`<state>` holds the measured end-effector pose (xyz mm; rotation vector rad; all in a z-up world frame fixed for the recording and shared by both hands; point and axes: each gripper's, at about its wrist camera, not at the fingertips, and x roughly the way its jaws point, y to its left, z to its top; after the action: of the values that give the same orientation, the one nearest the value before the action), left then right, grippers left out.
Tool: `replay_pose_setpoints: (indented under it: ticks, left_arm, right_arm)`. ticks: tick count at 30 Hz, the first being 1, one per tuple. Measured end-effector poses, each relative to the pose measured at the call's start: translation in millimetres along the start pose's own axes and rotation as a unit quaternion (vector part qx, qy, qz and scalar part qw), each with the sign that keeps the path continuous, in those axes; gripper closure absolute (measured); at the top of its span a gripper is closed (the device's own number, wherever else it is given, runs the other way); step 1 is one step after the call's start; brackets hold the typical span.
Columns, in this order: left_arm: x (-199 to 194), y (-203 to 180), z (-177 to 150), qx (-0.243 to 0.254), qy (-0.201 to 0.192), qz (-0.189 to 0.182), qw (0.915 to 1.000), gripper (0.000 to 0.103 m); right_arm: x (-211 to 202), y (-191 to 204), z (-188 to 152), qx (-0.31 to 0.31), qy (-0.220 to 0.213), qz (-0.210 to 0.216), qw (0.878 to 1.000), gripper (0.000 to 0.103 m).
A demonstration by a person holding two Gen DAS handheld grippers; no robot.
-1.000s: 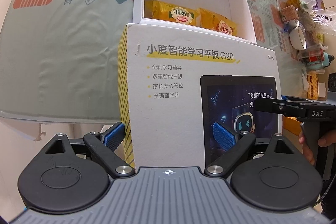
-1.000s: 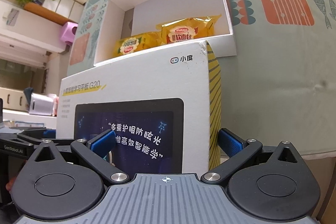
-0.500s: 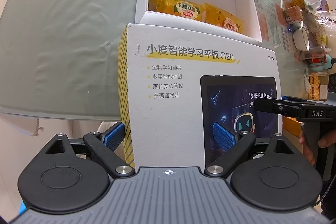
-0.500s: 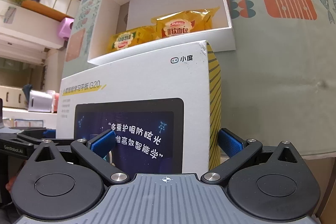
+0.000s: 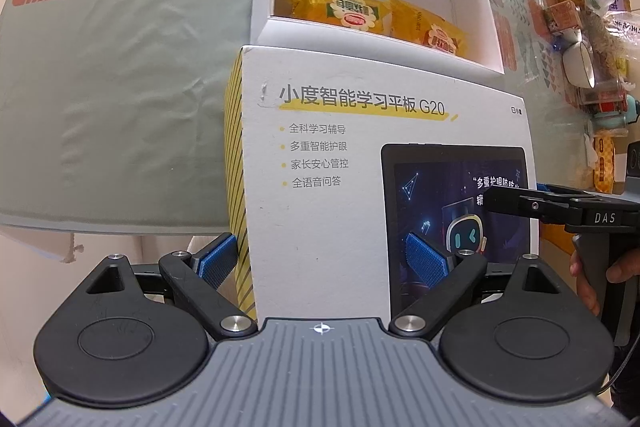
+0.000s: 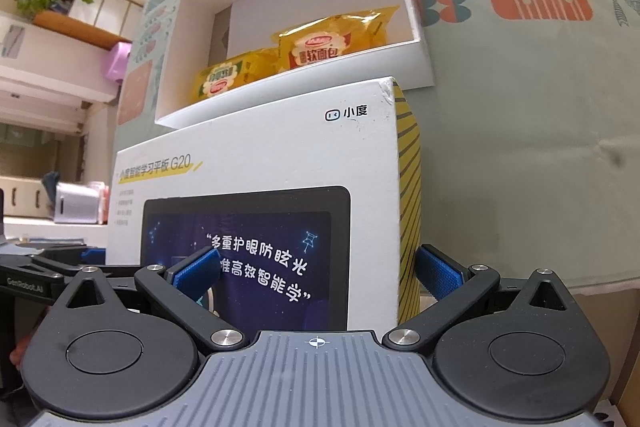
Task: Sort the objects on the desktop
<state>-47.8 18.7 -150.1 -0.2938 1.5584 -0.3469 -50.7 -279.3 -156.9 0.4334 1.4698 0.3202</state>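
Here the white box lid (image 5: pixel 372 163) is held over the near wall of the open white box (image 5: pixel 490 7), which lies on the patterned tablecloth (image 5: pixel 112 67). The left gripper (image 5: pixel 326 261) clamps the lid's yellow-striped left edge; the right gripper (image 6: pixel 318 269) clamps the striped right edge, each with one blue pad on the printed face and one behind. The lid reads "小度智能学习平板 G20", with bullet lines "全科学习辅导", "多重智能护眼", "家长安心管控", "全语音问答", a "小度" logo and a pictured tablet showing "多重护眼防眩光". Inside the box lie two yellow bread packets (image 6: pixel 332 41), one marked "软面包". The grippers' bodies read "DAS" and "GenRobot.AI".
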Motion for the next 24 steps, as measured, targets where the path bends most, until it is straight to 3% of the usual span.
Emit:
replay_pose_setpoints:
  ticks: [8,24]
  left_arm:
    - [-13,-14,8,0.020,-0.012,-0.002,0.9997,0.000]
    - [-39,-28,42,0.014,-0.043,0.002,0.9990,0.000]
  right_arm:
    - [-22,4,4,0.001,-0.017,-0.003,1.000,0.000]
    - [-36,21,57,-0.032,-0.042,0.000,0.999,0.000]
